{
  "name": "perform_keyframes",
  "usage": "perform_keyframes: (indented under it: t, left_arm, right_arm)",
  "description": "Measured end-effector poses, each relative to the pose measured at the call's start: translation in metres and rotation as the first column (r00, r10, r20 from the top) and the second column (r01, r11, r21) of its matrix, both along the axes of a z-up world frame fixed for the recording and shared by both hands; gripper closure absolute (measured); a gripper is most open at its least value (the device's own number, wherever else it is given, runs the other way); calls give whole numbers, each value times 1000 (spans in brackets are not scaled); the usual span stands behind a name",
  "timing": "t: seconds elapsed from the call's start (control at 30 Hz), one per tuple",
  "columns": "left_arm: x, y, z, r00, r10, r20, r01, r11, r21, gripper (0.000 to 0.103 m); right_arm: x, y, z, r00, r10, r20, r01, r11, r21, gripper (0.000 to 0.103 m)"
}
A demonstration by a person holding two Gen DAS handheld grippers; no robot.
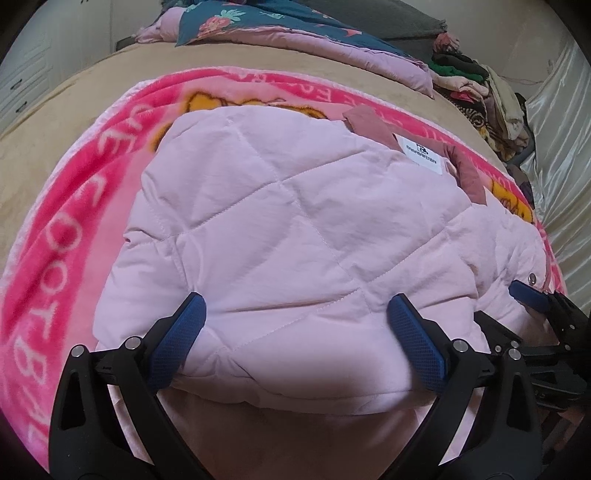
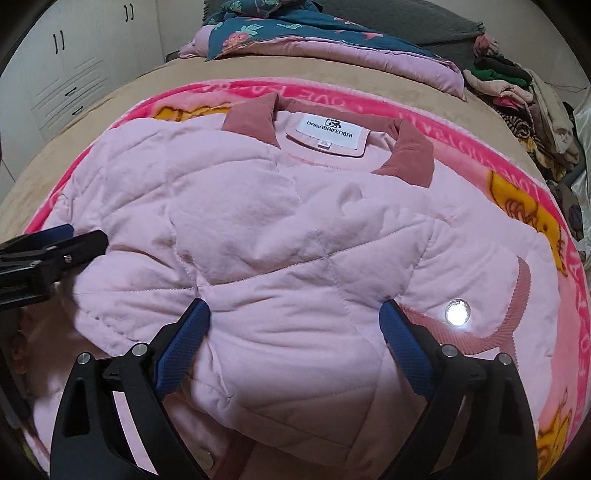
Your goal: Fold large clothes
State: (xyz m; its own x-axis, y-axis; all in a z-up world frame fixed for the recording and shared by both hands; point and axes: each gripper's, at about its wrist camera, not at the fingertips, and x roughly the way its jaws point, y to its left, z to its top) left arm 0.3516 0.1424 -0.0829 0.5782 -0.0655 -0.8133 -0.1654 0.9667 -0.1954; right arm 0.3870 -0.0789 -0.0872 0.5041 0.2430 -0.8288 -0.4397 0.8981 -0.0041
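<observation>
A pale pink quilted jacket point(image 1: 295, 206) point(image 2: 277, 221) lies folded on a bright pink fleece blanket point(image 1: 74, 229) point(image 2: 517, 162). Its dusty-rose collar point(image 2: 410, 147) and white label point(image 2: 328, 134) face away from me. My left gripper point(image 1: 297, 299) stands with its jaws wide apart over the jacket's near left edge, puffy fabric bulging between the blue pads. My right gripper point(image 2: 293, 306) is equally wide over the near right part, beside a shiny snap button point(image 2: 458, 312). Neither pair of pads visibly pinches the cloth. Each gripper shows at the edge of the other's view.
The blanket lies on a tan bed sheet point(image 1: 44, 147). A teal floral and pink duvet point(image 1: 295, 33) lies at the head of the bed. A pile of mixed clothes point(image 1: 476, 85) sits at the far right. White wardrobe doors and drawers point(image 2: 66, 66) stand at the left.
</observation>
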Motion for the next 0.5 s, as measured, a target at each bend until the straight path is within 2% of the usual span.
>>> perform_keyframes:
  t: [0.3, 0.5]
  left_arm:
    - [-13, -1, 17, 1000, 2, 22, -2, 1000, 2, 9]
    - [-26, 1, 29, 999, 12, 35, -12, 1000, -4, 9]
  right_arm:
    - [-13, -7, 7, 998, -34, 44, 32, 999, 33, 10]
    - [-37, -30, 29, 996, -73, 50, 67, 990, 128, 9]
